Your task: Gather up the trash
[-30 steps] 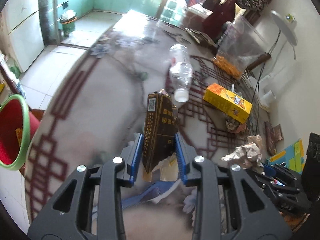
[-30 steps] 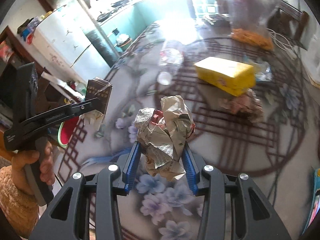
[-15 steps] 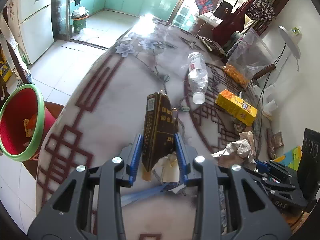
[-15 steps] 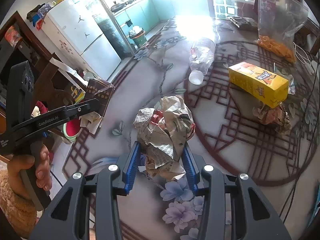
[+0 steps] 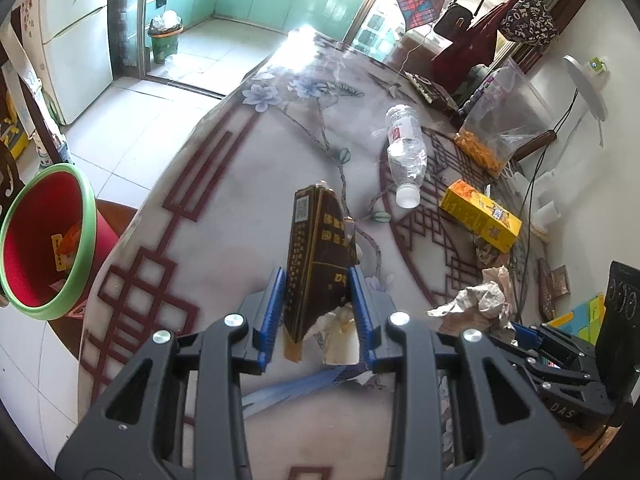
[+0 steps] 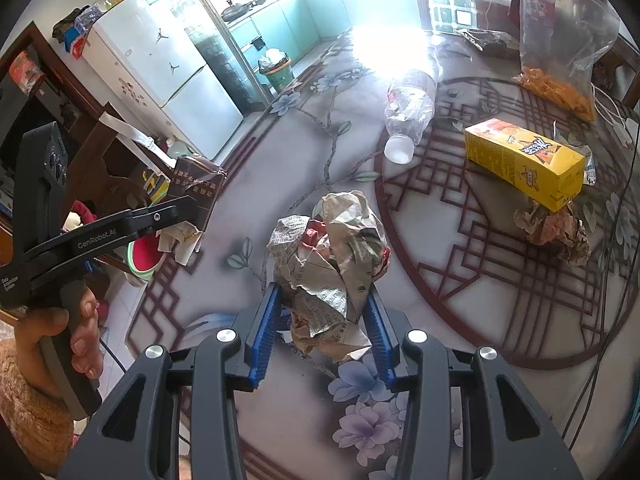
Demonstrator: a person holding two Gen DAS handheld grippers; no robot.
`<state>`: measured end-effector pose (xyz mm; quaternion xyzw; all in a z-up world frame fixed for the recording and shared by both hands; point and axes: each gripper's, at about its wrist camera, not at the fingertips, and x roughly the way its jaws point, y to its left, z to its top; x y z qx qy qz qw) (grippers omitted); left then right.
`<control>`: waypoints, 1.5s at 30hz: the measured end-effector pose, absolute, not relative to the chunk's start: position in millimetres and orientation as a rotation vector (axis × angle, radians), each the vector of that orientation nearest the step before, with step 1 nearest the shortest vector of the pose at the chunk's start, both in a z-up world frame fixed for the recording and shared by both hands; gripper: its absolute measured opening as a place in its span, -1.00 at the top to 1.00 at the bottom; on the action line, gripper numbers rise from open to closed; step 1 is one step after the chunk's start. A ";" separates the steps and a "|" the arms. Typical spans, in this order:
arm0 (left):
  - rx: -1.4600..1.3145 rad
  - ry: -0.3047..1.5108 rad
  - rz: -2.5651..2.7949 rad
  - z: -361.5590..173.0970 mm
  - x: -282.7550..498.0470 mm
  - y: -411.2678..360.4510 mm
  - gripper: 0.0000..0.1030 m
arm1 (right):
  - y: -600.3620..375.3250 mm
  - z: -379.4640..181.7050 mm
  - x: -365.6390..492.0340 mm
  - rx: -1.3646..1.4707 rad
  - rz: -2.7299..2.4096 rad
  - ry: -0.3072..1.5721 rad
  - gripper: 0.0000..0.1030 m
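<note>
My left gripper point(image 5: 317, 300) is shut on a crushed dark brown carton point(image 5: 318, 248), held above the table's left part; it also shows in the right wrist view point(image 6: 196, 192). My right gripper point(image 6: 325, 312) is shut on a crumpled newspaper ball point(image 6: 328, 256), also seen in the left wrist view point(image 5: 476, 300). A red bin with a green rim point(image 5: 44, 236) stands on the floor left of the table. An empty plastic bottle point(image 5: 404, 152), a yellow box point(image 5: 480, 216) and a crumpled wrapper point(image 6: 556, 232) lie on the table.
The round table point(image 5: 224, 200) has a floral, lattice-patterned top. A clear bag of orange snacks point(image 6: 560, 40) stands at the back right. Cables point(image 5: 536, 184) run along the right side. A white fridge point(image 6: 160, 64) and a green bin point(image 5: 164, 40) stand beyond.
Both grippers have lifted and drawn back from the table with their loads still held; the view of the table and the red bin has widened.
</note>
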<state>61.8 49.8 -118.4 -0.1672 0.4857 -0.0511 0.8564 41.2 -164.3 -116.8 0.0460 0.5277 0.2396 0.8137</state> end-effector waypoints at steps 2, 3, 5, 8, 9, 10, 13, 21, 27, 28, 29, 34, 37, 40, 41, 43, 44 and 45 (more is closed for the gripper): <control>-0.346 1.008 -0.102 -114.7 60.1 51.2 0.38 | -163.4 -114.8 40.7 0.096 0.509 1.121 0.22; -0.340 1.002 -0.096 -112.1 59.1 52.3 0.38 | -162.2 -112.9 40.5 0.096 0.509 1.115 0.22; -0.331 0.995 -0.089 -107.8 57.6 55.0 0.38 | -159.8 -108.4 40.1 0.093 0.511 1.102 0.22; -0.324 0.976 -0.085 -101.2 55.3 60.9 0.38 | -153.8 -102.5 38.7 0.079 0.510 1.088 0.22; -0.321 0.969 -0.084 -99.2 54.2 63.8 0.38 | -150.8 -101.1 38.4 0.072 0.507 1.084 0.22; -0.318 0.965 -0.082 -98.1 53.5 65.9 0.39 | -148.4 -100.1 39.2 0.070 0.506 1.083 0.22; -0.317 0.957 -0.079 -95.8 51.2 76.4 0.38 | -136.4 -98.1 39.8 0.063 0.501 1.080 0.22; -0.325 0.950 -0.076 -93.4 50.0 120.3 0.38 | -86.0 -88.8 41.1 0.030 0.511 1.065 0.22; -0.345 0.943 -0.046 -91.0 48.2 166.7 0.38 | -32.8 -82.4 44.5 -0.008 0.541 1.061 0.21; -0.347 0.942 -0.039 -90.8 47.7 173.4 0.38 | -24.8 -82.0 45.0 -0.014 0.546 1.060 0.21; -0.351 0.941 -0.031 -91.2 47.4 181.9 0.38 | -12.9 -81.0 46.2 -0.023 0.555 1.059 0.22; -0.378 0.947 0.015 -95.9 42.6 225.3 0.38 | 34.9 -81.4 52.4 -0.056 0.594 1.060 0.22; -0.387 0.942 0.045 -96.8 38.4 249.7 0.38 | 59.6 -81.8 53.9 -0.073 0.613 1.059 0.21; -0.399 0.940 0.080 -98.4 33.7 274.5 0.38 | 87.7 -82.3 56.5 -0.092 0.636 1.054 0.21; -0.403 0.937 0.097 -98.8 31.3 283.4 0.38 | 94.3 -83.5 58.1 -0.096 0.641 1.054 0.22; -0.404 0.928 0.131 -99.1 26.2 299.3 0.38 | 110.6 -85.5 60.6 -0.106 0.654 1.055 0.22; -0.408 0.926 0.141 -99.8 24.3 305.8 0.38 | 115.9 -86.0 60.9 -0.109 0.658 1.056 0.22; -0.413 0.927 0.151 -100.9 22.8 312.6 0.38 | 123.6 -86.8 61.2 -0.114 0.663 1.057 0.22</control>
